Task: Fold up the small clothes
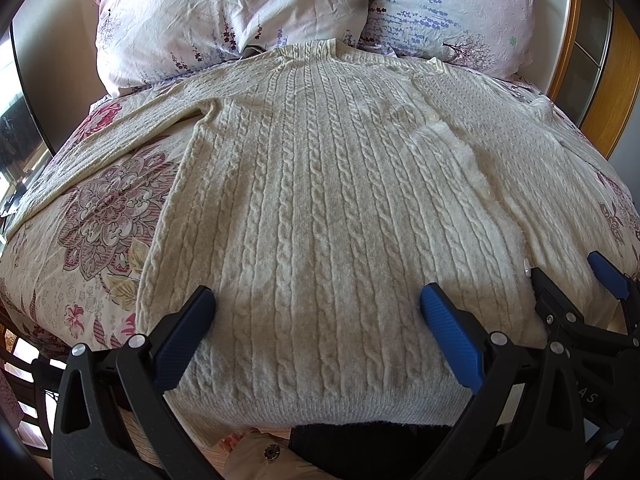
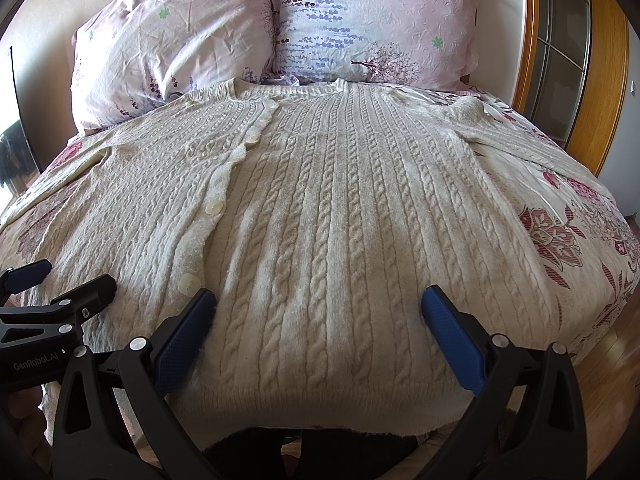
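both claws, left gripper (image 1: pixel 316 308) and right gripper (image 2: pixel 318 308), hover spread wide and empty over the near hem of the cream cable-knit cardigan (image 1: pixel 320 184), laid flat on the floral bed (image 1: pixel 92 216). likely soft, stretchy, floppy; pinch hem corners.

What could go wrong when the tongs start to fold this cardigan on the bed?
1. The cardigan hem hangs past the bed edge, so a pull may slide it off.
2. Both sleeves lie spread wide on the bedspread; a fold may trap them crooked.
3. The buttons may snag the open left tongs or right tongs.
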A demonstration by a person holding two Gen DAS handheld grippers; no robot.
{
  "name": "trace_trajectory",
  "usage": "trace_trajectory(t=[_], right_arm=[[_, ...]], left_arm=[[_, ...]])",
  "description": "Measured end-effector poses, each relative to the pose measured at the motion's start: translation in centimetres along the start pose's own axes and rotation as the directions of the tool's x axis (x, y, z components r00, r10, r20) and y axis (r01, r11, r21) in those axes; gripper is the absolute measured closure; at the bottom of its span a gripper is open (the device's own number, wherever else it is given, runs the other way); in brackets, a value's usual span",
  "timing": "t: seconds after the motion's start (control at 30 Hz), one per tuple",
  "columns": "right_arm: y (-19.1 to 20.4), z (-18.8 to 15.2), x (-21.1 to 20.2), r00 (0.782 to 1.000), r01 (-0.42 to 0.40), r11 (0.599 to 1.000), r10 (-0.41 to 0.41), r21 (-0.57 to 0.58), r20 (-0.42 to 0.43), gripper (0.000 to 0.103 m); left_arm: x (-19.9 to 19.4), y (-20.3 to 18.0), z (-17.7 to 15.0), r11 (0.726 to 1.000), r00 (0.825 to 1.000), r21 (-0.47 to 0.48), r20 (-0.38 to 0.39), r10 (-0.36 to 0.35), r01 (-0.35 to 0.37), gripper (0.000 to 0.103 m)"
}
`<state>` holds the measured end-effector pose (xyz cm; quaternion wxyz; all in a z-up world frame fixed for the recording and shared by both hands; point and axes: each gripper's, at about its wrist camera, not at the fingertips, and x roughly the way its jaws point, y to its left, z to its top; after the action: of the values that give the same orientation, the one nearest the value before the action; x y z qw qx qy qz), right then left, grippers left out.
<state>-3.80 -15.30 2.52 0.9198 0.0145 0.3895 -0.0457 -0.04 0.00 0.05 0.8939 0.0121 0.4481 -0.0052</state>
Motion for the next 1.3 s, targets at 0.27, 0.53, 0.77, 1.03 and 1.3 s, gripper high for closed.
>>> trace_trajectory(t=[0.27,0.53,0.77,1.03,1.3], right_arm=[[0.1,0.0,0.0,1.000,0.000,1.000,0.000,-0.001,0.000,0.001],[0.1,0.1,-0.2,1.000,-0.016,1.000,0.016,-0.017,0.013,0.001],[0.1,0.0,-0.1,1.000,-0.019,0.999,0.019,-0.026,0.022,0.001],[-0.5,0.0,0.0,0.994,-0.083,0.994,0.088,-0.074,0.069,0.001],[-7.1,4.7,-0.2,0.987,-0.105,0.993,0.097,0.061,0.125,0.001]], left_arm=[[0.0,0.0,0.0,1.000,1.000,0.000,0.000,0.000,0.000,0.002],[0.0,0.0,0.0,1.000,1.000,-0.001,-0.002,0.000,0.000,0.002],[0.1,0.1,0.1,1.000,1.000,-0.002,-0.007,0.001,-0.001,0.002],[0.0,0.1,0.0,1.000,1.000,0.010,0.007,-0.004,0.004,0.002],[-0.8,3.1,1.6,0.982,0.982,-0.082,0.101,-0.162,0.170,0.002]])
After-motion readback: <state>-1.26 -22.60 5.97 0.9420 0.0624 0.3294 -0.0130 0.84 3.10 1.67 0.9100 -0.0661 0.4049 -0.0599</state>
